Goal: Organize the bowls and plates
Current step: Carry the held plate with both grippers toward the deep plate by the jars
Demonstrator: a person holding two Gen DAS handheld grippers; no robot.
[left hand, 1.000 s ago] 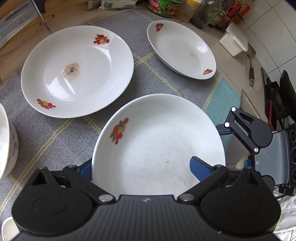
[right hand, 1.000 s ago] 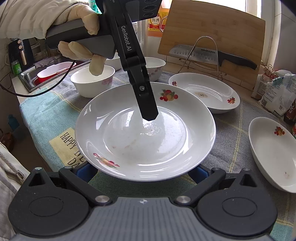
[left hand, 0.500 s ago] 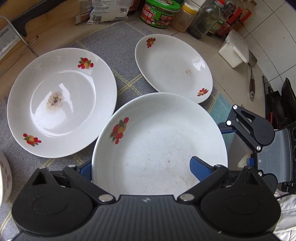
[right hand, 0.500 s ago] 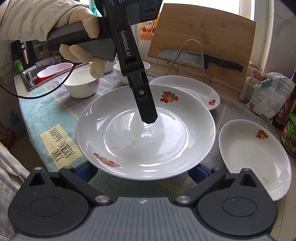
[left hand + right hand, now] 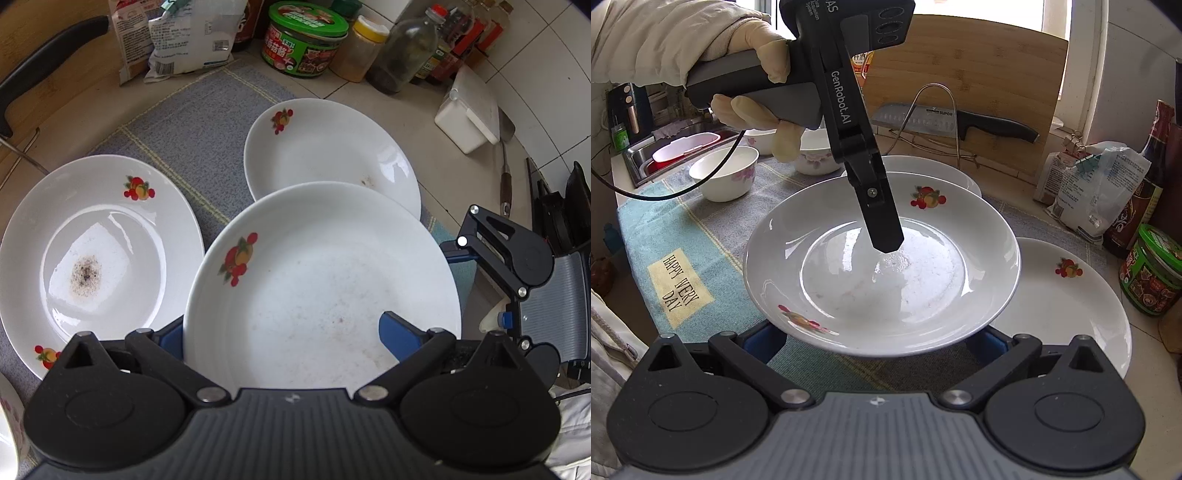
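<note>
A white deep plate (image 5: 314,280) with fruit prints hangs above the mat, carried between both grippers. My left gripper (image 5: 284,328) is shut on its near rim: the right blue pad (image 5: 399,332) lies on the inside, the left pad goes under. In the right wrist view that upper finger (image 5: 882,221) presses into the plate (image 5: 849,288). My right gripper (image 5: 875,339) has both fingers wide apart beneath the plate, tips hidden; whether they pinch it I cannot tell. Below lie a stained plate (image 5: 92,258) and a second plate (image 5: 332,147), partly covered by the held one.
Flowered bowls (image 5: 726,173) (image 5: 812,155) stand at the mat's far left near a sink (image 5: 646,158). A knife on a wire rack (image 5: 942,118) leans against a cutting board. Jars and bottles (image 5: 306,37), food bags (image 5: 177,40) and a white box (image 5: 469,114) line the counter.
Both grippers have carried the plate together across the mat toward the far plate by the jars; its rim now overlaps that plate. The stained plate has slid toward the left of view.
</note>
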